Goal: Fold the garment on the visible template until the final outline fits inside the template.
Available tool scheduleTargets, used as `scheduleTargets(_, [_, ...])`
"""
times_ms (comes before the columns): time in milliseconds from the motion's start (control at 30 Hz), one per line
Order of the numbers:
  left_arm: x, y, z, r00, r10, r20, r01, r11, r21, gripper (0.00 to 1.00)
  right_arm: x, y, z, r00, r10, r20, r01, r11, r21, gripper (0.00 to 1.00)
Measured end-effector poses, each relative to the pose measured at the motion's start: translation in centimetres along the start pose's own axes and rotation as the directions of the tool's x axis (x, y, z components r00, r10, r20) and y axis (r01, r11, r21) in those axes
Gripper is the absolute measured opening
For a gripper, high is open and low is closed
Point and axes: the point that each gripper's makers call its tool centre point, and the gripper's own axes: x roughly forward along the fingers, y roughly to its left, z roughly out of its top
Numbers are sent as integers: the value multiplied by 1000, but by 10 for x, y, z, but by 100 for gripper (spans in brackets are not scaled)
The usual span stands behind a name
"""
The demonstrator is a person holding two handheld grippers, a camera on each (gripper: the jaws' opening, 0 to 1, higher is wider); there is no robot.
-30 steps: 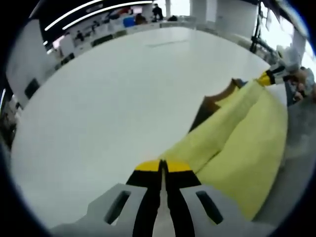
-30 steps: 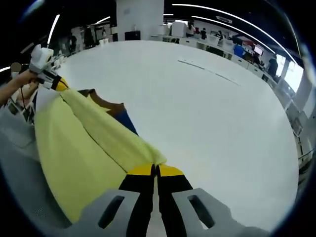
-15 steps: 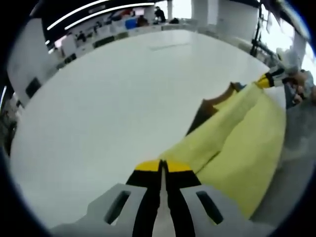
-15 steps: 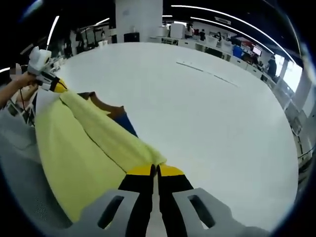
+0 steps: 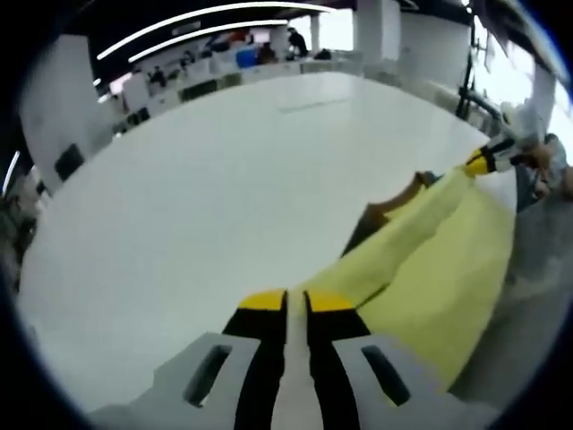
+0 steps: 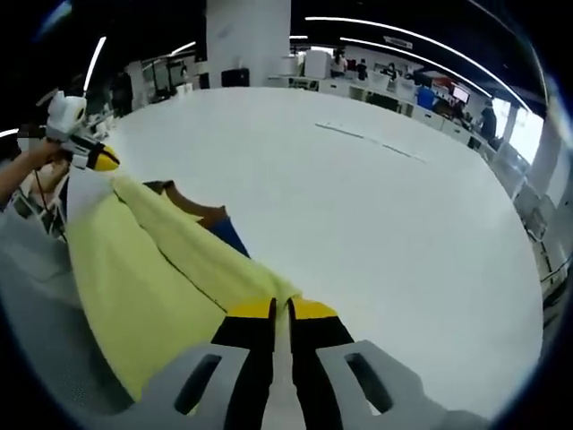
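Observation:
A pale yellow garment [image 5: 430,260] hangs stretched between my two grippers above the white table [image 5: 206,179]. My left gripper [image 5: 295,301] is shut on one end of its folded edge. My right gripper [image 6: 279,310] is shut on the other end. In the left gripper view the right gripper [image 5: 491,159] shows at the far right, clamped on the cloth. In the right gripper view the left gripper [image 6: 85,152] holds the garment [image 6: 152,269] at the far left. A brown and blue template [image 6: 210,222] peeks out from under the cloth, and the garment hides most of it [image 5: 394,199].
The person's grey clothing [image 6: 36,269] lies close beside the garment, and a hand [image 6: 18,170] grips the left tool. Desks, monitors and people [image 6: 430,90] line the far side of the room beyond the wide table. A faint line [image 6: 367,136] marks the tabletop.
Both cameras have shifted a little. The garment stays taut between the grippers, and the far gripper in each view sits slightly further out.

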Motion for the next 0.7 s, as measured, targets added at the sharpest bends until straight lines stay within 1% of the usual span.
scheduleTargets(33, [-2,-2,1,1000,-6,-1,6,1000,3,8,-2,0,0,1000,5,7,-5,1000,14,6])
scheduleTargets(133, [-6,-5,6,1000,-15,16,15,1000,14,10,-7,1,2,1000,1,22,-2,1000,13,7])
scheduleTargets(200, [-9,-7,9,999,-23,24,23,1000,13,13,-9,5,3,999,25,32,-26,999,28,12])
scheduleTargets(267, [-11,-7,14,999,-21,35,21,999,27,16,-11,7,4,999,28,31,-29,999,19,18])
scheduleTargets(333, [-13,-8,17,999,-19,40,18,999,38,18,-13,8,5,999,26,26,-26,1000,-6,19])
scheduleTargets(400, [-16,-8,20,999,-18,47,16,999,44,19,-15,10,9,999,28,40,-28,1000,0,20])
scheduleTargets(467, [-19,-8,23,998,-19,52,16,998,57,20,-18,11,13,998,35,55,-36,999,8,23])
scheduleTargets(567, [-23,-10,24,998,-36,52,33,997,64,23,-22,11,16,997,36,68,-37,999,15,29])
scheduleTargets(633, [-26,-11,24,998,-41,54,37,997,65,25,-25,11,16,997,34,67,-35,999,2,30])
scheduleTargets(700, [-30,-12,23,998,-41,54,37,997,71,27,-27,12,16,997,40,64,-39,999,-14,33])
